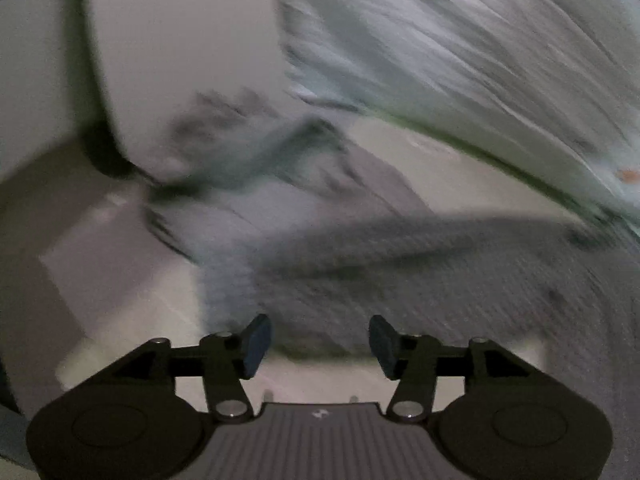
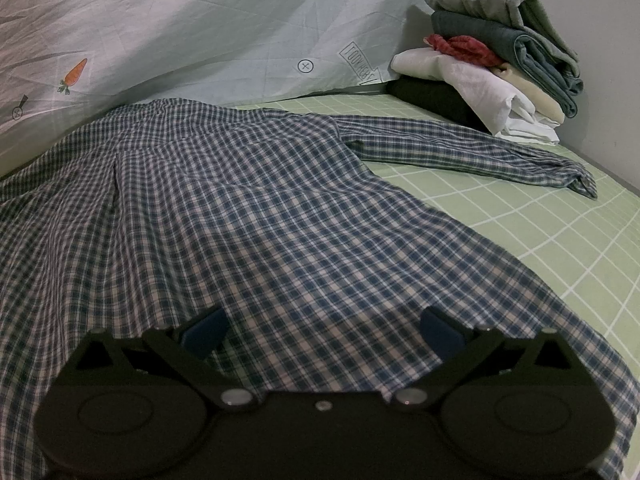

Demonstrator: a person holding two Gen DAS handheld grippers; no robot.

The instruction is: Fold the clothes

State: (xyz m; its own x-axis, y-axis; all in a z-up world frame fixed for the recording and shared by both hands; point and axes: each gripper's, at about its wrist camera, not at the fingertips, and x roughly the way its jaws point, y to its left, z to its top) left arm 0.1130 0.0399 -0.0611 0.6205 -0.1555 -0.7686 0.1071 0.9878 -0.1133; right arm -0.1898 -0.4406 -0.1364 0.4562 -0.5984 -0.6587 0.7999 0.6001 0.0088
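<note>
The bed [image 2: 520, 216] has a checked shirt [image 2: 248, 208] spread flat, one sleeve [image 2: 460, 148] stretched far right toward a clothes stack [image 2: 500, 64]. It looks light and floppy, so I'd pinch hem or cuff. Right gripper [image 2: 324, 332] and left gripper [image 1: 318, 344] are both spread, holding nothing.

Carrot-print sheet [image 2: 200, 32]; green checked bedsheet [image 2: 540, 232]

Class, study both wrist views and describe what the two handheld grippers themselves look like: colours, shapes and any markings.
Both are matte black. The left gripper has two rounded housings, hinged link arms with silver pivot pins, blue pads on the jaws, and a grey ribbed centre panel bearing a small white mark. The right gripper has the same build, blue pads included, but its centre is plain black with a silver screw. No cables or sleeves show.
</note>
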